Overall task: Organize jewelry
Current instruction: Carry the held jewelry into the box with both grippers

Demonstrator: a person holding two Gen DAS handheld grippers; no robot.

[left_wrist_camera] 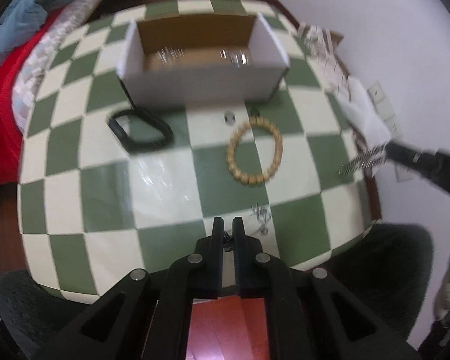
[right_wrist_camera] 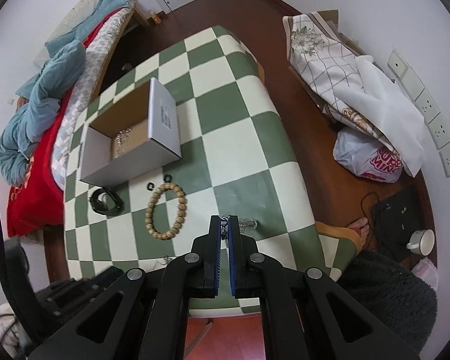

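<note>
We see the white box (right_wrist_camera: 129,138) on the checkered table (right_wrist_camera: 240,150), silvery pieces inside. Just before it lie a black bracelet (right_wrist_camera: 105,201) and a wooden bead bracelet (right_wrist_camera: 166,208) (apart). Nearer us than the box, the right gripper (right_wrist_camera: 224,225) pinches a small chain (right_wrist_camera: 224,228); the left gripper (left_wrist_camera: 228,225) is nearly closed on a dark chain piece (left_wrist_camera: 228,239).
</note>
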